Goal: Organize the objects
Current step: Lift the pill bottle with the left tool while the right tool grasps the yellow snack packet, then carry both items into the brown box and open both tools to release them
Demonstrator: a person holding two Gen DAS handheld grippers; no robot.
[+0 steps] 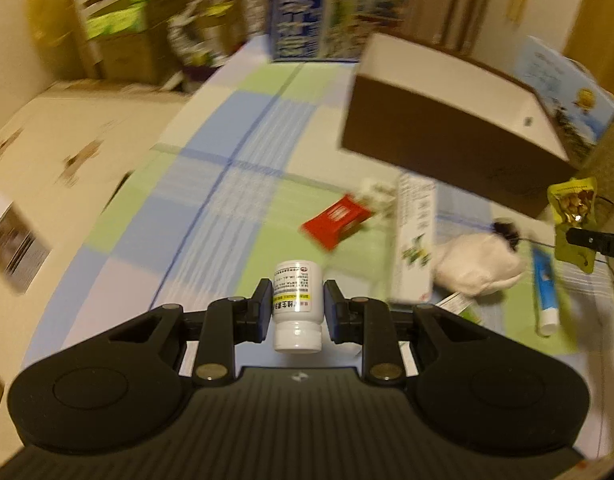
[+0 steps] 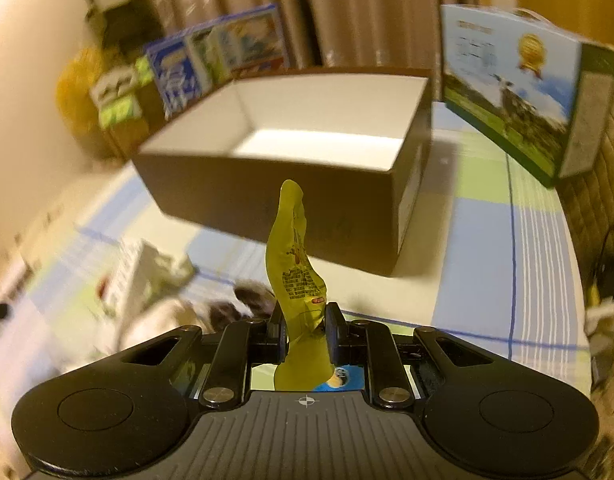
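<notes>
Left wrist view: my left gripper [image 1: 298,310] has its jaws clamped on the white pill bottle [image 1: 297,306], cap toward me, lifted off the checked tabletop [image 1: 211,208] for carrying to the open box [image 1: 447,136].

Right wrist view: my right gripper [image 2: 305,330] pinches the yellow snack packet [image 2: 297,276] edge-on, aimed at that box [image 2: 299,184], which I judge is its destination.

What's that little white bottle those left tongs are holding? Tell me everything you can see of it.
The white bottle is a small, plastic-looking pill bottle with a white screw cap and a printed label bearing a yellow-green band and dark text too blurred to read. It lies along the left tongs, cap toward the camera and base pointing away. The two dark pads clamp its labelled sides, and it hangs above the checked blue, green and white cloth, touching nothing else. The cap looks closed.
</notes>
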